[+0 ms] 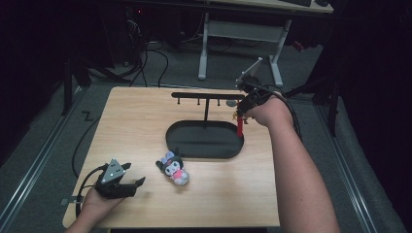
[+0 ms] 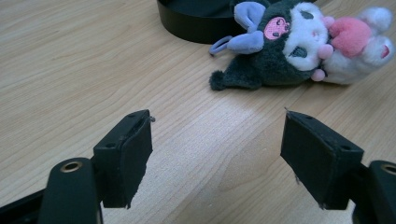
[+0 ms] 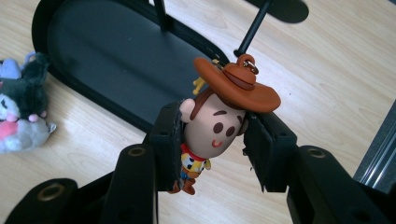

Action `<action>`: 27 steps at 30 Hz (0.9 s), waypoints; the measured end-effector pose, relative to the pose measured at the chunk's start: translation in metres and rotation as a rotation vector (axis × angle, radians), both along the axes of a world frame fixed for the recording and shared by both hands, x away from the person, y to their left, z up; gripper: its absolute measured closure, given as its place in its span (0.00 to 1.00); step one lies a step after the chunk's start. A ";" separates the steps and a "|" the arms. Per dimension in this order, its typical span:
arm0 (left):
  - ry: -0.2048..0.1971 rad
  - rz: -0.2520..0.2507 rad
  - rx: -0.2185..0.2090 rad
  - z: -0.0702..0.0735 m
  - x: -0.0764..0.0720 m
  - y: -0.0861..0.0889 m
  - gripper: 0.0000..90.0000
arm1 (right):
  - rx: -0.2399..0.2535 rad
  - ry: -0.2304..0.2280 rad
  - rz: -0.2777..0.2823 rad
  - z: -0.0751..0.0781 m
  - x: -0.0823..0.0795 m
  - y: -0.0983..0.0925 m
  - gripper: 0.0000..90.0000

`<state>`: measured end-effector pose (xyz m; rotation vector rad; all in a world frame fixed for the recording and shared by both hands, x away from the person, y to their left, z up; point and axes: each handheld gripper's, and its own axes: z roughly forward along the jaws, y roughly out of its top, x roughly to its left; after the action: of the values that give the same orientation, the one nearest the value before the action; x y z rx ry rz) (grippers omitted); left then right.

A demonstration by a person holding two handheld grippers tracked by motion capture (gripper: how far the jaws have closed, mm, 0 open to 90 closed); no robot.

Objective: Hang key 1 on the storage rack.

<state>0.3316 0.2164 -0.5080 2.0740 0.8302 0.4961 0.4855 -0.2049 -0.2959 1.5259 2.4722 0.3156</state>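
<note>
Gripping a cowboy figurine (image 3: 215, 125) by the head, the right gripper (image 3: 212, 140) hovers beside the black rack tray (image 1: 204, 145).
Left gripper (image 2: 217, 154) rests released on the table (image 1: 136, 126); plush toy (image 1: 173, 168) lies outside the tray.

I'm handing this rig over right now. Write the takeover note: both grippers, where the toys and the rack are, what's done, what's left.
Right gripper: shut on the cowboy figure keychain, gripping its head, held up near the right end of the hook bar.
Left gripper: open, nothing between its jaws, low over the table's near left corner, aimed at the plush toy.
Hook rack: black oval tray with a post and hook bar, mid-table.
Plush toy: lies on the table just in front of the tray.
Done: keychain picked up.
Left, as it looks: hang the keychain on a hook, then probably deal with the plush.
</note>
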 end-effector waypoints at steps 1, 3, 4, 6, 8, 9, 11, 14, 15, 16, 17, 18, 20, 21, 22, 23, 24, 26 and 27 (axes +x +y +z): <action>-0.001 0.001 -0.001 0.000 0.000 0.000 0.28 | -0.001 -0.006 0.002 0.000 0.001 0.000 0.65; 0.000 0.001 0.000 0.000 0.000 0.000 0.28 | -0.001 -0.012 0.003 0.000 0.004 0.002 0.65; -0.002 -0.002 0.002 0.000 0.000 0.000 0.28 | -0.002 -0.015 0.002 0.000 0.005 0.003 0.65; 0.001 -0.005 0.005 0.000 0.000 -0.001 0.28 | -0.005 -0.022 0.001 0.001 0.008 0.004 0.65; 0.002 -0.006 0.006 -0.001 0.000 -0.002 0.28 | -0.005 -0.023 -0.003 0.001 0.010 0.004 0.65; 0.001 -0.006 0.006 -0.001 0.000 -0.002 0.28 | -0.006 -0.025 -0.009 0.001 0.011 0.003 0.65; 0.002 -0.006 0.007 -0.001 0.000 -0.001 0.28 | -0.008 -0.025 -0.018 0.000 0.014 0.002 0.65; -0.001 -0.003 0.004 -0.001 0.000 -0.001 0.28 | -0.010 -0.028 -0.036 -0.001 0.016 -0.001 0.65; 0.000 -0.003 0.005 -0.001 0.000 -0.001 0.28 | -0.009 -0.027 -0.038 -0.001 0.016 -0.003 0.65; 0.001 -0.005 0.006 -0.001 0.000 -0.001 0.28 | -0.012 -0.028 -0.044 -0.002 0.017 -0.004 0.65; 0.004 -0.007 0.007 -0.001 0.000 -0.001 0.28 | -0.014 -0.029 -0.048 -0.002 0.017 -0.004 0.65; 0.004 -0.007 0.005 -0.001 0.000 -0.001 0.28 | -0.014 -0.030 -0.045 -0.003 0.017 -0.005 0.65; 0.001 -0.009 0.002 0.000 -0.001 -0.002 0.28 | -0.018 -0.027 -0.060 -0.005 0.018 -0.007 0.65; 0.000 -0.008 0.003 0.000 -0.001 -0.002 0.28 | -0.019 -0.026 -0.062 -0.006 0.018 -0.008 0.65; -0.003 -0.008 0.000 0.000 -0.001 -0.002 0.28 | -0.017 -0.025 -0.065 -0.007 0.018 -0.008 0.65; 0.002 -0.010 0.002 0.001 -0.002 -0.002 0.28 | -0.015 -0.024 -0.065 -0.008 0.019 -0.008 0.65; 0.004 -0.012 0.002 0.001 -0.002 -0.002 0.28 | -0.015 -0.022 -0.062 -0.009 0.018 -0.008 0.65; 0.002 -0.010 0.003 0.000 -0.002 -0.002 0.28 | -0.015 -0.021 -0.064 -0.012 0.019 -0.009 0.65; 0.009 -0.014 0.008 -0.001 -0.002 -0.003 0.28 | -0.019 -0.022 -0.061 -0.012 0.019 -0.009 0.65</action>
<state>0.3297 0.2136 -0.5087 2.0891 0.8191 0.4833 0.5042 -0.2139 -0.3083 1.5777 2.3999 0.2960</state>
